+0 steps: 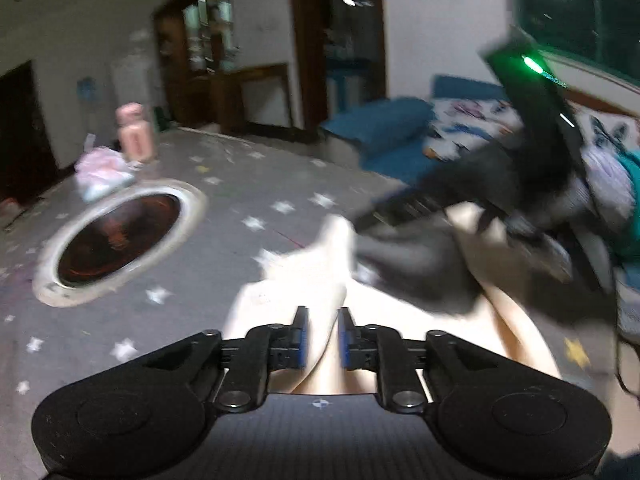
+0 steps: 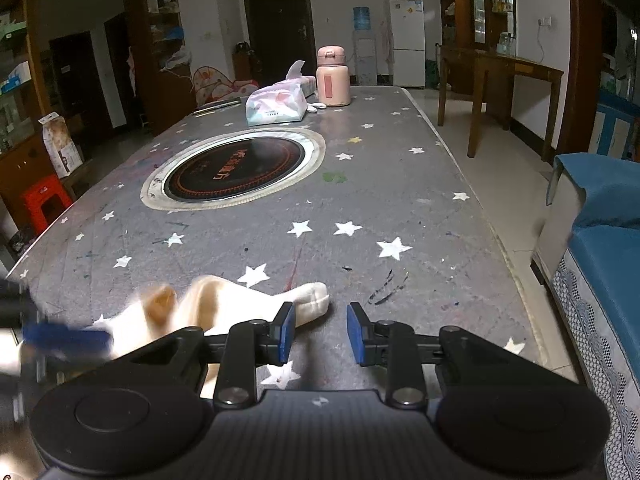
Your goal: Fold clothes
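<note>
A cream garment [image 2: 256, 308] lies crumpled on the grey star-patterned table [image 2: 400, 184], near its front edge. In the left wrist view the picture is blurred. The cream garment [image 1: 296, 280] runs up between the blue pads of my left gripper [image 1: 323, 336], whose jaws stand slightly apart around the fold. My right gripper [image 2: 322, 332] is open with nothing between its fingers, and the garment's rounded end lies just left of its left pad. The right gripper's black housing [image 1: 532, 92], with a green light, shows at the upper right above the cloth. A blurred blue pad [image 2: 66, 338] of the left gripper shows at the far left.
A round black cooktop [image 2: 236, 168] is set into the table's middle. A tissue pack [image 2: 276, 106] and a pink flask [image 2: 333, 78] stand at the far end. A blue sofa [image 2: 600, 208] runs along the table's right side, with piled clothes [image 1: 612, 184] on it.
</note>
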